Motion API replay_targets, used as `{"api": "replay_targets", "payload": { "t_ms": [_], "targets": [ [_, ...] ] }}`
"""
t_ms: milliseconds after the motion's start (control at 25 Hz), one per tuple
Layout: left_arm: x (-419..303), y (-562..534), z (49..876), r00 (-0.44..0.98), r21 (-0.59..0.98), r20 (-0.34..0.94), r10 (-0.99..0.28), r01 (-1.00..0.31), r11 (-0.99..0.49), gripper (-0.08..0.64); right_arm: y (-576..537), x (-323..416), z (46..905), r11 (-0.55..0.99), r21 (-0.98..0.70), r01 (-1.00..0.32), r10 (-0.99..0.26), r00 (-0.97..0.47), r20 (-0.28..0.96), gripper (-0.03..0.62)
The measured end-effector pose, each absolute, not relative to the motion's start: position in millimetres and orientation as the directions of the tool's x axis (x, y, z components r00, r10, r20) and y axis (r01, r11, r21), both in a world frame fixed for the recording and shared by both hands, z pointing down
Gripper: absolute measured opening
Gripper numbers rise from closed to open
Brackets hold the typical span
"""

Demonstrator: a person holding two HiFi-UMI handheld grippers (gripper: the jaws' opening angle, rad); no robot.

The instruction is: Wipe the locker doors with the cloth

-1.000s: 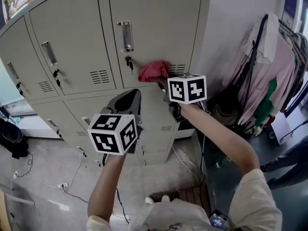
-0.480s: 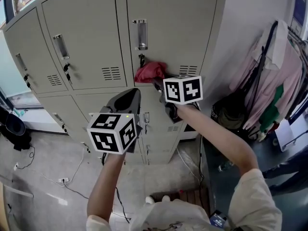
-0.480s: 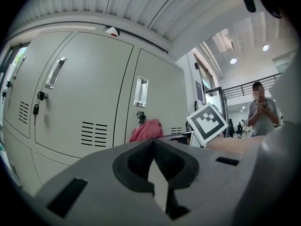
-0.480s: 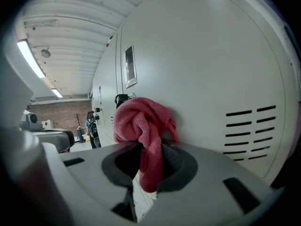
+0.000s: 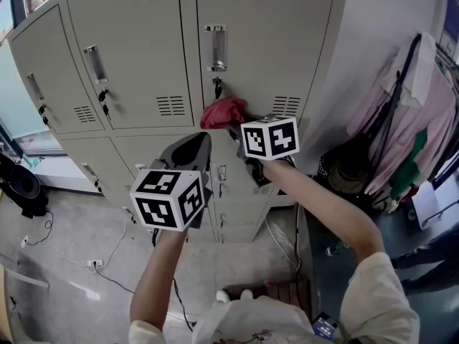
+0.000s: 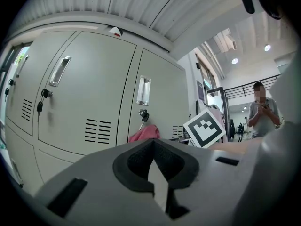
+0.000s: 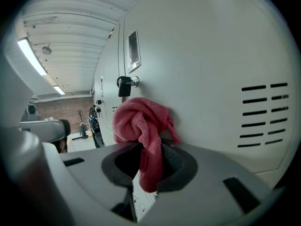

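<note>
While the bank of lockers [image 5: 143,49] fills the head view, only its upper right door [image 5: 265,41] has the cloth on it, so the wiping looks to be under way rather than near its end. No streak or sheen on the grey paint shows which parts are already clean. By my reading, the middle and left upper doors and the lower row are yet to be done.

The right gripper [image 5: 237,127] reaches up to that door with its jaws clamped on the cloth [image 5: 224,112]. The left gripper [image 5: 188,149] hangs lower and well back from the lockers. Its jaws are drawn close together with nothing between them, and it takes no part in the wipe.

The cloth, red and bunched into a knot, presses against the lower part of the door. It sits just below the key [image 5: 217,88] and beside the vent [image 5: 287,106].
</note>
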State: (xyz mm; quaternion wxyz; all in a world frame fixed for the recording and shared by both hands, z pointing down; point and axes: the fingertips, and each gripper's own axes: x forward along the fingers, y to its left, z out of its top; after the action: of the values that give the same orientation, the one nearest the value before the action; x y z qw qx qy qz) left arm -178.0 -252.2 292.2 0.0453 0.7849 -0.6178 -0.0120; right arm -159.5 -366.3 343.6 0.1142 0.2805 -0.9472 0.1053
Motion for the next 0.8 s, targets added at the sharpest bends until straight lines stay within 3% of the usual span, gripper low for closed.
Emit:
{"api": "replay_targets", "payload": {
  "t_ms": [800],
  "targets": [
    [-101.9,-283.6,292.1,0.362,0.074,0.036,-0.931,-0.930,-0.359,0.005,-401.2,-38.5,353.0,0.726,-0.125,-0.676,-0.624,-0.724,0.294,0.075]
  ]
}}
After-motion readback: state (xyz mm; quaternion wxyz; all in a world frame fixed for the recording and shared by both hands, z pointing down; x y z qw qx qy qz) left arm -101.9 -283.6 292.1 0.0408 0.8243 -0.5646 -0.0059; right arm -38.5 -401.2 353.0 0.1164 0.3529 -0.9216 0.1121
